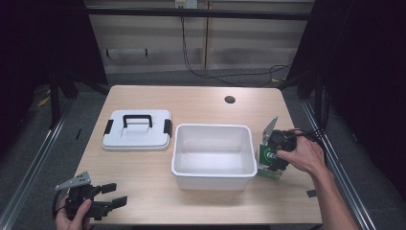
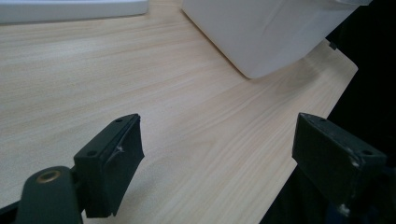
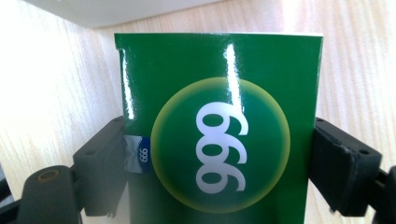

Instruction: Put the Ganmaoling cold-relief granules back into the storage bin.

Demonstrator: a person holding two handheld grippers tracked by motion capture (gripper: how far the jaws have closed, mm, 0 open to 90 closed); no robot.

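The white bin (image 1: 213,155) sat open at the middle of the wooden table (image 1: 191,103), and everything else is placed from it. Just beside its right wall stood the green box (image 1: 268,160), a glossy carton printed with a pale circle and the digits 999, with a small blue label on one side edge. In the right gripper view the green box (image 3: 219,121) rose between the 2 black jaws, each pad pressed flat against a side face, so the right gripper (image 3: 219,158) was clamped on the carton. In the high view the right gripper (image 1: 277,152) was at the bin's right side, held from above by the person's right hand (image 1: 302,154), with its cable trailing away from the bin. Whether the carton's base rested on the table or was raised off it could not be told.

To the bin's left lay the white lid (image 1: 137,130), flat on the table with its black handle and 2 black clips facing up, near the bin but apart from it.

The left gripper (image 1: 109,195) was well to the bin's front left, near the table's near edge, held in the left hand (image 1: 72,218). In the left gripper view its jaws stood wide apart over bare wood with nothing between them, and a corner of the bin (image 2: 266,32) showed beyond them.
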